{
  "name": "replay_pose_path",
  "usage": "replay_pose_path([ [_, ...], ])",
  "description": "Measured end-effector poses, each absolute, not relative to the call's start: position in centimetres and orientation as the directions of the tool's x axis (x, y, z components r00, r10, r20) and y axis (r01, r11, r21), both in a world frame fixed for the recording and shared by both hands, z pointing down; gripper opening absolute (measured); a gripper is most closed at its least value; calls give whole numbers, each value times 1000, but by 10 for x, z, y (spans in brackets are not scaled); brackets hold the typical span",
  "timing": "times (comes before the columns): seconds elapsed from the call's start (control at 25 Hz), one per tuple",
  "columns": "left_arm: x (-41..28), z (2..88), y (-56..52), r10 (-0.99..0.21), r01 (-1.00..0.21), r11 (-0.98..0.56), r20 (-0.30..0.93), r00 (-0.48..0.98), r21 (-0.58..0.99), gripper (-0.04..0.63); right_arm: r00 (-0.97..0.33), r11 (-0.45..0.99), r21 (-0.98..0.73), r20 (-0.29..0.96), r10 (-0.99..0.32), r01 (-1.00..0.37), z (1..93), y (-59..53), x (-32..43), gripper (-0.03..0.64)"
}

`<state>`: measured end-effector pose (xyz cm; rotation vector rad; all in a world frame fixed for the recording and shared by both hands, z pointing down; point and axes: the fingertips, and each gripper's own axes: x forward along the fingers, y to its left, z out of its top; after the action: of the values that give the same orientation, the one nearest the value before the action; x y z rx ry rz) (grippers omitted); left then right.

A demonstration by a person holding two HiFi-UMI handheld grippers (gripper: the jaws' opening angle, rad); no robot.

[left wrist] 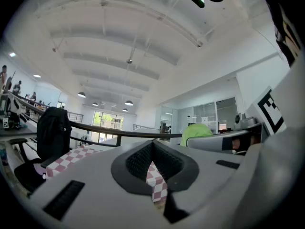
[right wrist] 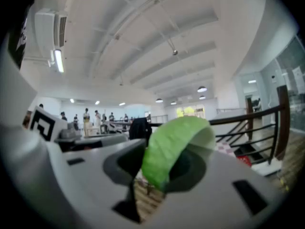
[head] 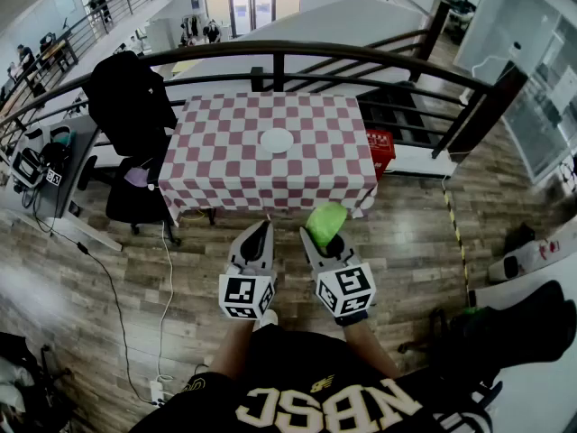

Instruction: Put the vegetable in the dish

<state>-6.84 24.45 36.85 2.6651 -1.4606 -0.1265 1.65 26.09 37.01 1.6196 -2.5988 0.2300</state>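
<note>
The left gripper (head: 260, 233) is empty, its jaws pressed together. The white dish (head: 277, 140) sits mid-table (head: 216, 165), at about 11 o'clock from the right gripper (head: 323, 240) and well apart from it. That gripper's jaws clamp the green vegetable (head: 326, 219), so the carry likely runs forward and slightly left.

dish (head: 277, 140): is sitting on the table (head: 216, 165), near its middle.
table: is standing before the railing (head: 279, 54), ahead of both grippers.
chair (head: 135, 197): is standing at the table's left side, with a jacket (head: 131, 97) hanging on it.
crate (head: 380, 149): is sitting just right of the table.
left gripper (head: 263, 228): is hovering just left of the right gripper (head: 321, 240), short of the table's near edge.
vegetable (head: 326, 219): is sitting between the right gripper's jaws, well apart from the dish.
</note>
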Motion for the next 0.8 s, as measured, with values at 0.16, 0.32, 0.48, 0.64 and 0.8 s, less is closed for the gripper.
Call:
replay_pose_path([
  [0.16, -103, 382, 227, -861, -849, -501, 0, 508, 171, 18, -469, 459, -92, 166, -868, -883, 378, 247, -11, 132],
  [0.32, -122, 391, 216, -861, -845, -496, 9, 508, 200, 19, -467, 456, -99, 197, -862, -885, 388, 235, -26, 132],
  [0.48, -143, 403, 208, -863, -843, -489, 15, 505, 223, 19, -464, 452, -105, 228, -856, -886, 400, 222, -40, 132],
  [0.64, -161, 410, 197, -865, -846, -482, 30, 501, 227, 20, -466, 446, -133, 236, -853, -885, 407, 208, -54, 132],
  [0.8, -176, 422, 185, -872, -855, -457, 65, 485, 245, 18, -496, 472, -153, 256, -830, -868, 417, 204, -75, 132],
])
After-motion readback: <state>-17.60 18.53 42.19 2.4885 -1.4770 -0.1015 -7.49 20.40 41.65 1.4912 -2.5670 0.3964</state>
